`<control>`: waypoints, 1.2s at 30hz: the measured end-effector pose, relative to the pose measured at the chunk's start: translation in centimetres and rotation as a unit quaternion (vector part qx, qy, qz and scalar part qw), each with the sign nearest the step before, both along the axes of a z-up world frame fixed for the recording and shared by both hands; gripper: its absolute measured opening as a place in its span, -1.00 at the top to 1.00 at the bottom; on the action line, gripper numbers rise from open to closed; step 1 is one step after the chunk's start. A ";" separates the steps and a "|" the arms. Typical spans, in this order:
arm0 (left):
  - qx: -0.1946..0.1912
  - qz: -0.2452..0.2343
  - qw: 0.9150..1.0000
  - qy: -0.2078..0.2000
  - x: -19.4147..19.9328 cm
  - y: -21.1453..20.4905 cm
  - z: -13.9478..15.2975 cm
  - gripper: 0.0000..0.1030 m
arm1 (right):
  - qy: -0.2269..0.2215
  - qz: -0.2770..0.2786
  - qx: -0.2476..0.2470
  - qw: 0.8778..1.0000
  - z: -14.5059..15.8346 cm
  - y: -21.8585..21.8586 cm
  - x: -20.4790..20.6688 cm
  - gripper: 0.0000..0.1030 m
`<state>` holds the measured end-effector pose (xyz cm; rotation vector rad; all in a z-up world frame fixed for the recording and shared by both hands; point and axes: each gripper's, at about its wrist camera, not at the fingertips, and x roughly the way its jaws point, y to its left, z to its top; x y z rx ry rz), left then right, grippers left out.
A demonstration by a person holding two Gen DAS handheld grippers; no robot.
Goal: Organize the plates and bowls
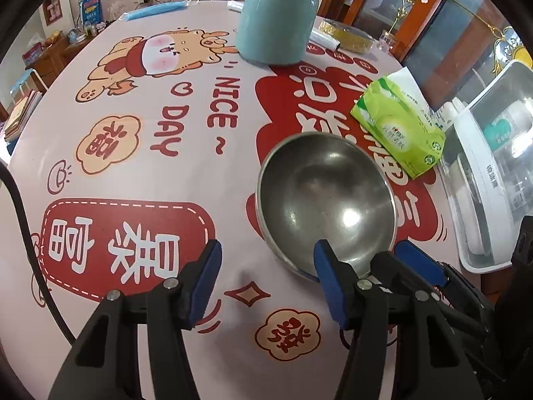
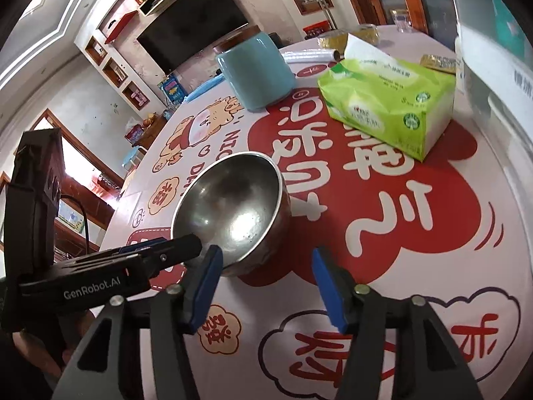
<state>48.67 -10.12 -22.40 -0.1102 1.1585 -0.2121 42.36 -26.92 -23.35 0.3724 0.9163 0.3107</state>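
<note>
You're near the start: only 1 steel bowl shows, tilted on the tabletop beside the green tissue pack, and no plates are visible. Your left tongs and right tongs both stand about half open over its near rim, clamping nothing. A teal jar sits farther back; shelves and a dark TV line the wall.

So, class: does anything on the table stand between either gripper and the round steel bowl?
Nothing visible does. The round steel bowl sits upright on the printed tablecloth, with both open grippers, left and right, right at its near rim. The green tissue pack and teal jar lie beyond it.
</note>
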 end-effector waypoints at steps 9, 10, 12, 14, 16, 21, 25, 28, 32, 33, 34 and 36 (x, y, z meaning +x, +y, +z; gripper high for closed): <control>-0.004 0.002 1.000 0.017 0.1 -0.1 -0.9 0.11 | 0.014 -0.017 0.036 0.999 -0.8 -0.8 -0.3 0.29; -0.009 0.003 1.000 0.019 0.0 -0.1 -1.0 0.11 | 0.015 -0.017 0.037 0.999 -0.8 -0.9 -0.3 0.32; -0.015 0.003 1.000 0.020 -0.1 -0.1 -1.0 0.11 | 0.018 -0.017 0.039 0.999 -0.9 -1.0 -0.4 0.38; -0.019 0.002 1.000 0.020 -0.2 -0.2 -1.0 0.12 | 0.022 -0.015 0.048 0.999 -1.0 -1.0 -0.6 0.53; -0.023 0.001 0.999 0.024 -0.3 -0.2 -1.2 0.24 | 0.026 -0.014 0.052 0.998 -1.1 -0.9 -0.6 0.59; -0.031 -0.002 0.999 0.038 -0.4 -0.5 -1.6 0.47 | 0.031 -0.012 0.056 0.998 -1.3 -0.7 -0.5 0.74; -0.036 -0.001 0.998 0.041 -0.6 -0.6 -1.7 0.65 | 0.035 -0.012 0.058 0.998 -1.2 -0.6 -0.7 0.78; -0.042 0.005 0.998 0.044 -0.8 -0.3 -1.7 0.69 | 0.040 -0.011 0.062 0.997 -1.2 -0.7 -0.9 0.78; -0.047 0.009 0.997 0.054 -1.4 -0.2 -1.9 0.71 | 0.042 -0.011 0.058 0.997 -0.9 -0.7 -1.8 0.79; -0.046 0.008 0.997 0.055 -1.6 -0.2 -1.9 0.71 | 0.044 -0.011 0.056 0.997 -0.9 -0.6 -2.1 0.79; -0.045 0.007 0.997 0.057 -1.8 -0.3 -1.9 0.71 | 0.046 -0.011 0.053 0.997 -0.8 -0.6 -2.3 0.79; -0.040 0.004 0.997 0.065 -2.3 -0.4 -1.9 0.71 | 0.051 -0.007 0.050 0.997 -0.7 -0.5 -2.9 0.79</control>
